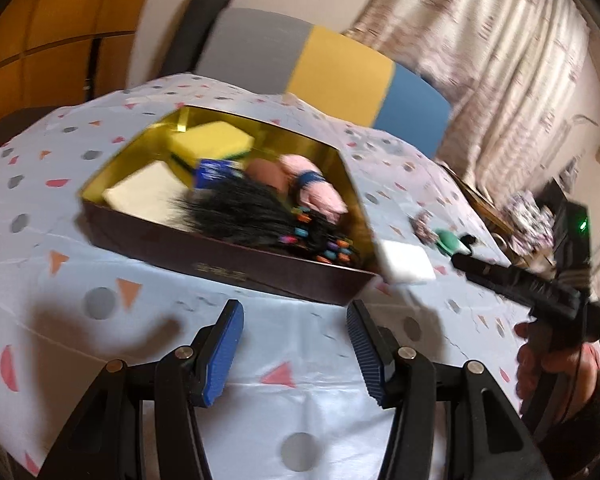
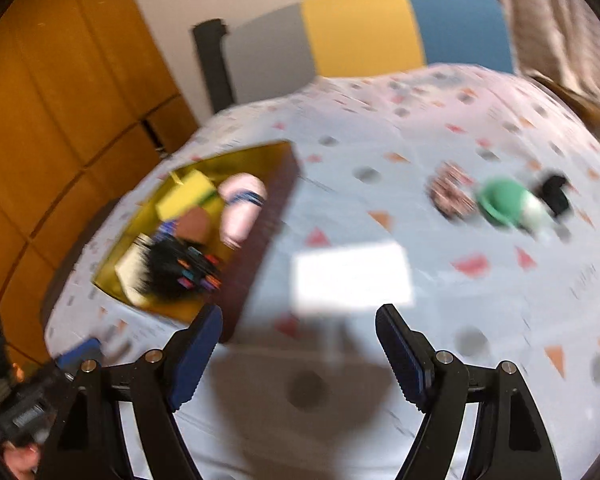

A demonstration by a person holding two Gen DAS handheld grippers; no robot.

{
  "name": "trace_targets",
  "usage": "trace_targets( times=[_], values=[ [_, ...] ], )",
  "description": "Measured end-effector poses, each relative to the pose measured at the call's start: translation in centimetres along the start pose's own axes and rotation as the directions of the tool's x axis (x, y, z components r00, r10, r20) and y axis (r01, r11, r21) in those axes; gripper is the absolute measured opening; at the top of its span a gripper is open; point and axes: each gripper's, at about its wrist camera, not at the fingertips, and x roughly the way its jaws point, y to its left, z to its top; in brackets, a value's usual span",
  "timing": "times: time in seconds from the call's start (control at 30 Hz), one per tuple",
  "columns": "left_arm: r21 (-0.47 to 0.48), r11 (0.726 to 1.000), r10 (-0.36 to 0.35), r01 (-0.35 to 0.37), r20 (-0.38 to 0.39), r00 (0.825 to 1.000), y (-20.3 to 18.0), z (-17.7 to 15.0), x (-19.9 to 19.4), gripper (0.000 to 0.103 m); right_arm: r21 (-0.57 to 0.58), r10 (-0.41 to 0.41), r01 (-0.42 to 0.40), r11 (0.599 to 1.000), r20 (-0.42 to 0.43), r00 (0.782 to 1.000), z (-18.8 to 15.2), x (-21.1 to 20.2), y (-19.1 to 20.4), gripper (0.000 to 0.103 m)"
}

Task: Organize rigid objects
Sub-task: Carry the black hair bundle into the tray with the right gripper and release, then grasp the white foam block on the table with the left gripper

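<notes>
A dark box with a gold lining (image 1: 236, 268) (image 2: 256, 248) sits on the patterned tablecloth. It holds a yellow sponge (image 1: 210, 140) (image 2: 184, 196), a cream block (image 1: 140, 194), a black brush with coloured tips (image 1: 256, 216) (image 2: 172, 272), and a pink plush item (image 1: 312, 184) (image 2: 242, 208). A white block (image 1: 406, 260) (image 2: 352, 276) lies on the cloth just right of the box. My left gripper (image 1: 296, 316) is open and empty, in front of the box. My right gripper (image 2: 300, 324) is open and empty, just before the white block; it shows in the left wrist view (image 1: 476, 266).
Past the white block lie a brown patterned item (image 2: 452, 192), a green and white object (image 2: 504, 202) (image 1: 448, 240) and a black piece (image 2: 556, 192). A grey, yellow and blue chair back (image 1: 312, 68) (image 2: 364, 32) stands behind the table. An orange cabinet is at left.
</notes>
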Motion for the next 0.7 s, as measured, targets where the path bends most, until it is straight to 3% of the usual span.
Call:
trace_targets(
  times=[0.23,0.3,0.37,0.57,0.7],
  values=[
    [0.148,0.986,-0.068,0.080,-0.084,0.994,-6.3,-0.4,2.6,0.057,0.146,-0.047,0.046,0.988,0.002,0.999,-3.9,-2.0,-6.2,0.080],
    [0.210,0.974,-0.068,0.088,-0.102,0.992,-8.4,-0.3,3.5,0.071,0.175,-0.066,0.062,0.983,0.019,0.998,-4.6,-2.9,-7.5,0.080],
    [0.295,0.950,-0.067,0.100,-0.121,0.990,-11.2,0.0,5.0,0.077,0.204,-0.074,0.065,0.977,0.036,0.997,-5.1,-3.7,-8.7,0.080],
    [0.477,0.872,-0.046,0.109,-0.142,0.989,-17.1,2.4,9.4,0.077,0.267,-0.073,0.050,0.963,0.080,0.994,-6.7,-5.4,-11.4,0.080],
    [0.576,0.811,0.021,0.101,-0.201,0.979,-19.2,4.2,14.0,0.082,0.305,-0.050,0.021,0.952,0.088,0.995,-7.5,-5.7,-12.4,0.081]
  ],
)
